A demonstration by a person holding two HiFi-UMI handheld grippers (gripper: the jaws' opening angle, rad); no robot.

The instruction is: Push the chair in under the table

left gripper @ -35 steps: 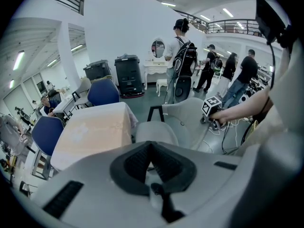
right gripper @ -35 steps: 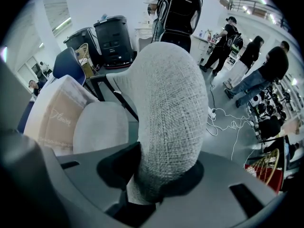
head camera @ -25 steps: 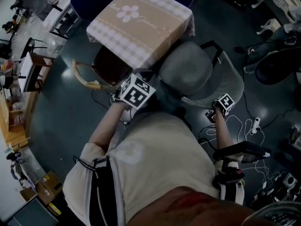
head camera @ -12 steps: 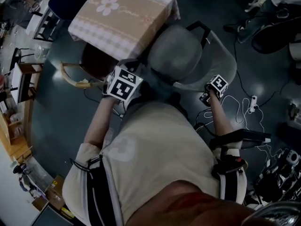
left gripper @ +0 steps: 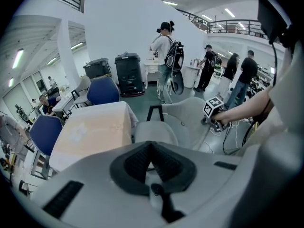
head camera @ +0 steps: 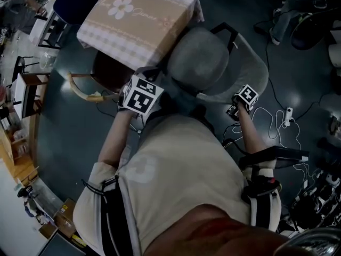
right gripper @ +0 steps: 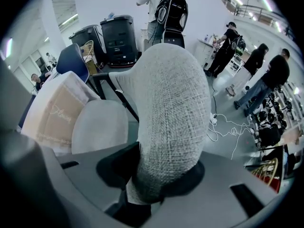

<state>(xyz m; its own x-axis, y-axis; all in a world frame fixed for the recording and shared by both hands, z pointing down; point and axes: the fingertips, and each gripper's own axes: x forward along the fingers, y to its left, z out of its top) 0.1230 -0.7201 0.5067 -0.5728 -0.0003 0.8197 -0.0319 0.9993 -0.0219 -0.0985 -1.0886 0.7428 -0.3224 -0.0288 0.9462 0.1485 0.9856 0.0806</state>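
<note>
At the near corner of the cloth-covered table, the grey office chair stands with its seat mostly in the open. Only the front edge seems tucked under, so most of the push remains. The right gripper clamps the mesh backrest, and the left gripper hangs closed and empty.

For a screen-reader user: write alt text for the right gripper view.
The right hand-held gripper clamps a woven grey chair backrest, which fills the centre. The chair seat and a cloth-covered table lie to its left.
</note>
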